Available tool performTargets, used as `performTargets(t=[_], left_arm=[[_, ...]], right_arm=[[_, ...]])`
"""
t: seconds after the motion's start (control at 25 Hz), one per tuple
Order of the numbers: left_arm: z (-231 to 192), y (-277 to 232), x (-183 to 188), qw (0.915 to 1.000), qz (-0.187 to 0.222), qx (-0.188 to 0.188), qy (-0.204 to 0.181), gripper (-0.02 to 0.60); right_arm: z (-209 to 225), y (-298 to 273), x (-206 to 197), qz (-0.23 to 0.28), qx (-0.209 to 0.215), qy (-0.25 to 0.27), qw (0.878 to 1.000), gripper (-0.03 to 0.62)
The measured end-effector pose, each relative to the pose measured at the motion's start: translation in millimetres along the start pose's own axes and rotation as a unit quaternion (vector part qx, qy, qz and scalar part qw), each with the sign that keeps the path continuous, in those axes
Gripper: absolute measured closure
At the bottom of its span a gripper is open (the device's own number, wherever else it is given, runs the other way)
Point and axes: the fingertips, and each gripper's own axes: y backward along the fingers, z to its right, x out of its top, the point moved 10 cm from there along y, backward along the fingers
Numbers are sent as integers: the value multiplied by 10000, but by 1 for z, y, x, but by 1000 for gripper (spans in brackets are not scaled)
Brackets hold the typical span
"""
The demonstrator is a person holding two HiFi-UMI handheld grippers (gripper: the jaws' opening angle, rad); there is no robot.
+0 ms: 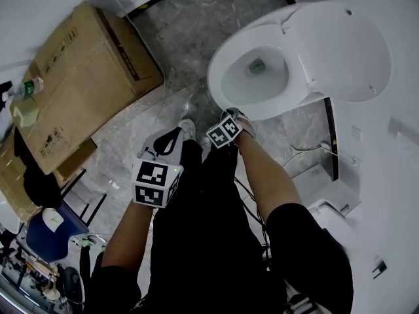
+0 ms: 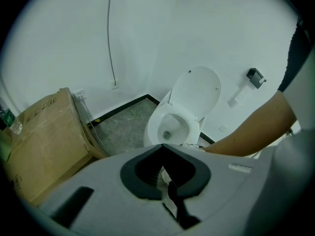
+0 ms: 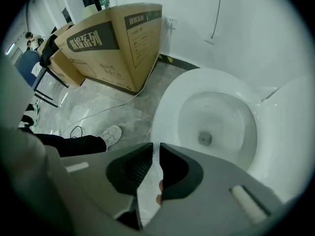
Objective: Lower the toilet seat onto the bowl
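Note:
The white toilet (image 1: 249, 106) stands at the upper right of the head view, its solid lid (image 1: 340, 51) raised. A wide white ring lies flat round the bowl (image 3: 211, 127); I cannot tell seat from rim. My right gripper (image 1: 236, 114) points down just in front of the bowl's front edge. Its jaws (image 3: 156, 149) stand a narrow gap apart with nothing between them. My left gripper (image 1: 171, 136) hangs further left over the floor, away from the toilet (image 2: 172, 127). Its fingertips (image 2: 162, 144) meet, holding nothing.
Large cardboard boxes (image 1: 85, 77) fill the left side, with a bottle (image 1: 26, 89) on top. A blue chair (image 1: 52, 227) and cables sit lower left. My shoe (image 1: 188, 128) rests on the grey marble floor (image 1: 190, 38). A paper holder (image 2: 255, 75) hangs on the wall.

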Motion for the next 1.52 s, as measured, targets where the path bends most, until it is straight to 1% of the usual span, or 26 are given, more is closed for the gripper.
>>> performTargets(t=[0.08, 0.12, 0.16, 0.28, 0.44, 0.56, 0.72, 0.88, 1.0, 1.16, 1.36, 1.52], left_arm=[[-2, 0, -2, 10000, -29, 20, -13, 574], [-2, 1, -2, 10000, -29, 21, -19, 574], [-1, 3, -2, 10000, -23, 14, -19, 574], [2, 10, 3, 10000, 38, -30, -43, 574], [5, 20, 17, 9996, 146, -92, -202, 574], [14, 30, 29, 9989, 246, -178, -352, 574], [33, 41, 51, 9967, 392, -346, -616, 574], [54, 51, 72, 9936, 496, -482, -892, 574], [76, 63, 88, 9903, 622, -573, -1100, 574], [105, 74, 111, 9847, 761, -712, -1397, 574], [140, 89, 134, 9768, 988, -796, -1727, 574], [161, 100, 158, 9696, 1277, -771, -1941, 574]], right_arm=[[0, 1, 0, 69, 28, -68, 9999, 545], [0, 3, 0, 121, 29, -110, 9999, 577], [-1, 6, -1, 182, 24, -143, 9997, 586], [-6, 21, -3, 426, 52, -271, 9987, 586], [-5, 55, 3, 787, -30, -940, 9925, 586], [2, 92, 4, 1120, -104, -1522, 9819, 586], [20, 154, 3, 1737, -308, -2187, 9597, 586], [32, 216, -5, 2207, -605, -2654, 9366, 586], [36, 263, -16, 2522, -786, -2991, 9169, 586], [44, 331, -28, 3131, -939, -3396, 8819, 586], [53, 407, -39, 3853, -1213, -3500, 8452, 586], [74, 458, -37, 4428, -1368, -3603, 8096, 586]])
